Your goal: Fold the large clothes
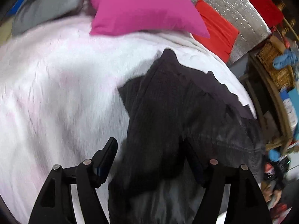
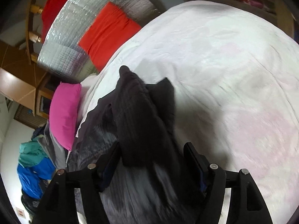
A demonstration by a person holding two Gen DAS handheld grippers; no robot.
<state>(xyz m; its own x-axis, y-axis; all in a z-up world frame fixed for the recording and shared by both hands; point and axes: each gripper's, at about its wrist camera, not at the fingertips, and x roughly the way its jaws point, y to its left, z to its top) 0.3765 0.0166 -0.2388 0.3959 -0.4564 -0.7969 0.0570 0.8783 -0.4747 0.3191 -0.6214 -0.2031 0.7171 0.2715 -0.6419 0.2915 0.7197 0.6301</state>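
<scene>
A large black knit garment [image 1: 168,108] lies bunched on the white bedcover [image 1: 56,85], with a dark grey layer under it. My left gripper [image 1: 151,147] is open above the garment's near end, jaws wide apart, the cloth between and below them. In the right wrist view the same black garment [image 2: 142,115] lies on the bedcover [image 2: 233,65]. My right gripper [image 2: 151,149] is open, its fingers on either side of the garment's near end. I cannot tell if either touches the cloth.
A pink pillow [image 1: 142,7] and a grey pillow [image 1: 46,5] lie at the bed's head. A red cushion [image 1: 216,29] leans on a silver panel [image 1: 241,18]. A wicker basket [image 1: 274,65] and shelves stand right. Blue and teal clothes [image 2: 35,164] are piled beside the bed.
</scene>
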